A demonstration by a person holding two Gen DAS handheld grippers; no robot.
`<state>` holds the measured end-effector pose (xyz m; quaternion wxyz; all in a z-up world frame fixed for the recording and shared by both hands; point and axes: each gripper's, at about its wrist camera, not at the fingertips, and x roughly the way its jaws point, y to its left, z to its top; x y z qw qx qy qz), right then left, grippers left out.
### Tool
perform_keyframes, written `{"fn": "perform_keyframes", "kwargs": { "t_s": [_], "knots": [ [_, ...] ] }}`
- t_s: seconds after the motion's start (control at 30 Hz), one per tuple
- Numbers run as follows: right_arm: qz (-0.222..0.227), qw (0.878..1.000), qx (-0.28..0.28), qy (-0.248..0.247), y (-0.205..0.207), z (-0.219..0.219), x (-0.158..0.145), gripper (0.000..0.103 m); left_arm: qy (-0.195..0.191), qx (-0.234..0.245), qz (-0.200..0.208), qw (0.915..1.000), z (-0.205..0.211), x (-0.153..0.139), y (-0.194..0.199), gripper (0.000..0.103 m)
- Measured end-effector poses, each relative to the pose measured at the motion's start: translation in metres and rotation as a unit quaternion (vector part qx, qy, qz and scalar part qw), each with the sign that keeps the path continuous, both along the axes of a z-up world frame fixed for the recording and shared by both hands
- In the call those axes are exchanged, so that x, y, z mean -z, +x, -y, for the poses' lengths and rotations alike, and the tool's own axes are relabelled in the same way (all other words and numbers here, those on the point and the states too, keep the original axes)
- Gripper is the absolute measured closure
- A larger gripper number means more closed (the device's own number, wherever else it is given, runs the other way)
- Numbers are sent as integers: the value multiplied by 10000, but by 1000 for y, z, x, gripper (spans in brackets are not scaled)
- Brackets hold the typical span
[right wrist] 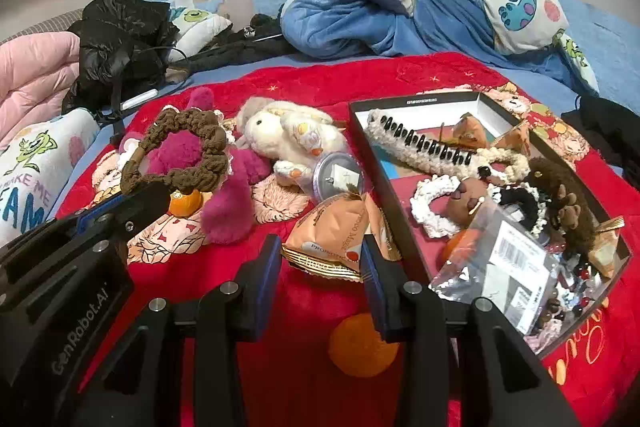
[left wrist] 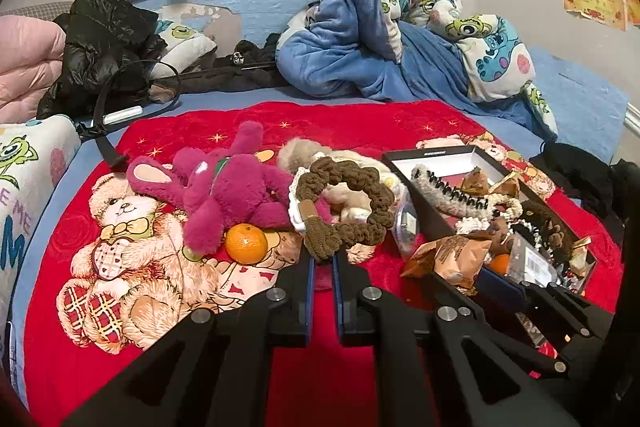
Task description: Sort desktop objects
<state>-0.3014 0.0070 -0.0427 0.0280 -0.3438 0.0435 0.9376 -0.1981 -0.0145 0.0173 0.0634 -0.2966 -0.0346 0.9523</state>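
My left gripper (left wrist: 323, 255) is shut on a brown knitted hair ring (left wrist: 348, 195), which hangs lifted over the red blanket. The right wrist view shows that same ring (right wrist: 180, 151) at the left, pinched in the left gripper (right wrist: 134, 201). My right gripper (right wrist: 322, 247) is shut on an orange snack packet (right wrist: 332, 235), its pads pressing on both sides. In the left wrist view the packet (left wrist: 452, 255) is at the lower right. A black box (right wrist: 360, 139) on the right holds several hair bands, clips and a barcoded plastic bag (right wrist: 508, 267).
On the red bear-print blanket (left wrist: 340, 119) lie a magenta plush (left wrist: 232, 187), a white plush (right wrist: 280, 135), a round clear container (right wrist: 338, 175) and oranges (left wrist: 246, 243) (right wrist: 364, 343). A blue quilt (left wrist: 360, 39), a black jacket (left wrist: 100, 39) and pillows lie behind.
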Motion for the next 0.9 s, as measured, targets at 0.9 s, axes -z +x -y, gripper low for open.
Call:
{"fn": "perform_keyframes", "kwargs": {
  "t_s": [0.9],
  "knots": [
    [-714, 9945, 382, -661, 48, -141, -44, 64, -208, 773, -215, 9966, -133, -17, 17, 95]
  ]
}}
